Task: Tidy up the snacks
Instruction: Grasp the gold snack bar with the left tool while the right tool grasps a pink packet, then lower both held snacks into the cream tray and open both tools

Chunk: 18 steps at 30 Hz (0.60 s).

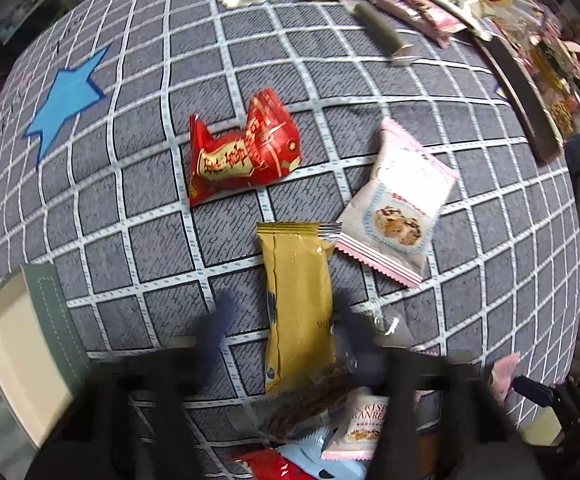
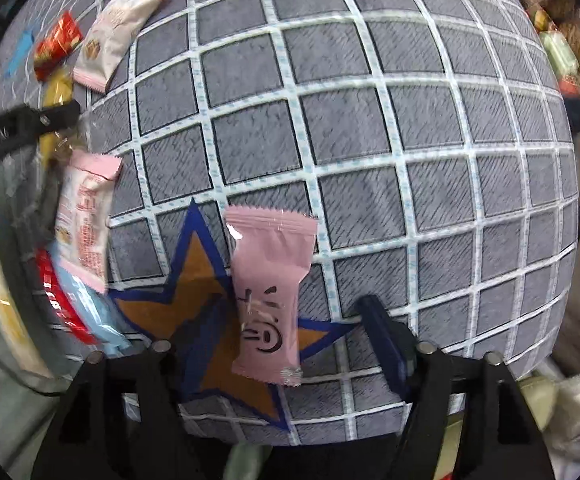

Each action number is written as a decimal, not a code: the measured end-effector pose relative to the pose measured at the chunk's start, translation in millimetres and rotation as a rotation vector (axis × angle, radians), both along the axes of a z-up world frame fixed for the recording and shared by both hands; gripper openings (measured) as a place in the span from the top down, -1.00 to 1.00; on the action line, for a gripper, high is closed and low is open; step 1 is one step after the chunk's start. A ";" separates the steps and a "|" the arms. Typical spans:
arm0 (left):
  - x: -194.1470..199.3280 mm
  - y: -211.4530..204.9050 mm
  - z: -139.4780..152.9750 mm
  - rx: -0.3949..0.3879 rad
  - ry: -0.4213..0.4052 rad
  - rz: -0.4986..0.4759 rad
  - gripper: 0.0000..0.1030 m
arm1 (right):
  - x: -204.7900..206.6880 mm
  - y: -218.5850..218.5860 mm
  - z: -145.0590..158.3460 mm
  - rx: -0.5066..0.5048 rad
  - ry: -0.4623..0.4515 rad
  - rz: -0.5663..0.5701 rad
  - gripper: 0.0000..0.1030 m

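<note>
Between our left gripper (image 1: 282,332), nearly pressed together, the yellow packet (image 1: 296,304) seems light, crinkly, slippery; we pinch mid-length. Our right gripper (image 2: 290,328) stands spread around the pink packet (image 2: 268,292).

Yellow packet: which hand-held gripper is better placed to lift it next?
Left. The left hand-held gripper points down with the yellow packet between its fingers, closed on it. The right hand-held gripper is open over the pink packet on the orange star, well off to the side.
</note>
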<state>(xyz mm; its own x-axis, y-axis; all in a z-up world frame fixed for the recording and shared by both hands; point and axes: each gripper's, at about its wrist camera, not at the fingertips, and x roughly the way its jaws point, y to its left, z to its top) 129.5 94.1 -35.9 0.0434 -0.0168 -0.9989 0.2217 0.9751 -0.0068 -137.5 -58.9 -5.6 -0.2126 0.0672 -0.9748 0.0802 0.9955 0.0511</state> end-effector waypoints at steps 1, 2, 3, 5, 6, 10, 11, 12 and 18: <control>0.0 2.2 0.5 -0.004 0.011 0.002 0.53 | 2.4 6.8 0.9 -0.016 -0.012 0.040 0.09; 1.9 8.7 4.2 -0.013 0.018 0.016 0.53 | 3.1 12.0 3.4 -0.009 -0.026 0.069 0.51; 3.4 14.1 6.9 -0.013 0.015 0.033 0.53 | 3.0 13.3 4.4 0.003 -0.024 0.082 0.51; 1.4 26.0 14.6 -0.022 0.004 0.074 0.53 | 3.3 8.0 5.5 0.036 -0.018 0.064 0.51; -0.3 32.7 20.5 -0.041 -0.006 0.095 0.53 | 5.2 -0.9 9.7 0.062 -0.031 0.039 0.51; -9.8 54.5 47.9 -0.070 -0.076 0.124 0.53 | 12.2 -22.4 29.2 0.149 -0.070 -0.007 0.51; -12.1 58.6 54.5 -0.074 -0.089 0.133 0.53 | 13.9 -25.7 34.6 0.153 -0.078 0.001 0.51; -13.5 63.9 60.3 -0.079 -0.100 0.145 0.53 | 17.2 -28.4 39.6 0.159 -0.085 0.009 0.51; -36.5 102.8 89.6 -0.085 -0.176 0.243 0.53 | 33.9 -24.8 80.6 0.194 -0.110 0.062 0.51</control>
<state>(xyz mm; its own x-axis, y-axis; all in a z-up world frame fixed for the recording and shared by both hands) 93.1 196.9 53.7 0.2282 -0.0676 -0.9713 -0.0125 0.9973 -0.0724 -103.7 -83.7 75.0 -0.1151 0.2455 -0.9625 0.0023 0.9691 0.2468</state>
